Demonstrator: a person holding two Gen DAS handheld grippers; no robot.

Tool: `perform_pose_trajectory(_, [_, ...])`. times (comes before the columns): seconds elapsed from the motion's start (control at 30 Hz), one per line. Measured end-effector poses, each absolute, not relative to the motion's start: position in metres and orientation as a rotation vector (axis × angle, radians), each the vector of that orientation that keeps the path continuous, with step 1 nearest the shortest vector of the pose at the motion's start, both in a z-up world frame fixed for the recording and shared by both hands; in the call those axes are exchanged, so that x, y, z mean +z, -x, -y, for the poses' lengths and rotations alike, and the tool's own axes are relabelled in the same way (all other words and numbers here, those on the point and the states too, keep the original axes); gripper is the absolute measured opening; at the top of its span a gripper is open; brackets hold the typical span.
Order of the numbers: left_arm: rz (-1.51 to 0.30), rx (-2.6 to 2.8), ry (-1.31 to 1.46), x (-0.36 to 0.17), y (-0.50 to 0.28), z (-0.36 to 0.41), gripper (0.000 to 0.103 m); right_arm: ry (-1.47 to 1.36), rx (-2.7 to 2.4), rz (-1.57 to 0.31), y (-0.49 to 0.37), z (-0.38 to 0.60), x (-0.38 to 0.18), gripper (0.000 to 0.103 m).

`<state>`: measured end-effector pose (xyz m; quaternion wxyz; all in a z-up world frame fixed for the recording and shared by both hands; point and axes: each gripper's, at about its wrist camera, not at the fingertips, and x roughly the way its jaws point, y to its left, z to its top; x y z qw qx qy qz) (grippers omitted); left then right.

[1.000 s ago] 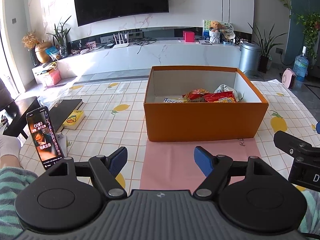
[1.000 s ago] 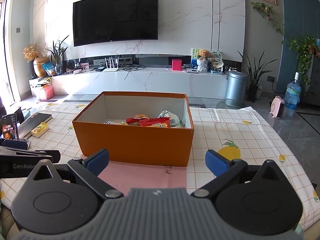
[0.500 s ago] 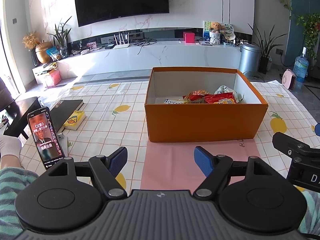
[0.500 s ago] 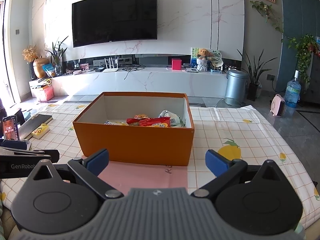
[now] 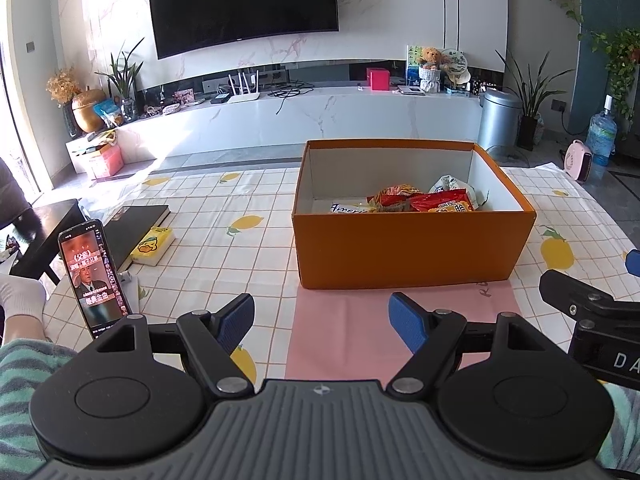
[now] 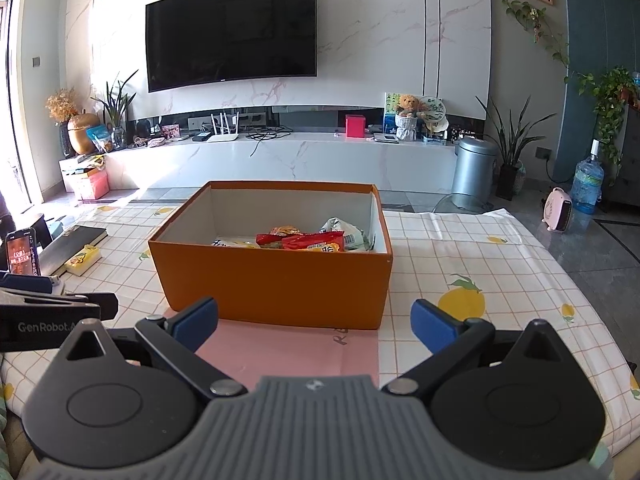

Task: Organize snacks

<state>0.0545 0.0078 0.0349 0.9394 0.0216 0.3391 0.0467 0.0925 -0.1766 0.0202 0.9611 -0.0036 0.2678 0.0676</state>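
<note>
An open orange box (image 5: 412,248) (image 6: 276,288) stands on the table, its near edge on a pink mat (image 5: 400,336) (image 6: 288,352). Inside lie several snack packets: a red one (image 5: 444,202) (image 6: 314,242), a white one (image 5: 450,184) (image 6: 344,230) and others. My left gripper (image 5: 322,316) is open and empty, held over the mat's near end. My right gripper (image 6: 314,320) is open and empty, in front of the box. Each gripper shows at the edge of the other's view.
A phone (image 5: 92,276) stands propped at the left with its screen lit. A black book (image 5: 132,228) and a small yellow pack (image 5: 154,242) lie beside it. The lemon-print tablecloth (image 5: 224,240) covers the table. The table's right edge (image 6: 560,276) drops to the floor.
Both views have barely shifted; the grippers stay open and the box and snacks have not moved. Only the picture on the phone screen has changed.
</note>
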Motion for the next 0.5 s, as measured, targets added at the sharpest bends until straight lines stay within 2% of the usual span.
perform_pose_trajectory(0.5, [-0.689,0.093,-0.045,0.0358,-0.0534,-0.0076,0.090,0.016,0.143,-0.547,-0.0928,0.1745,0.0188,0.099])
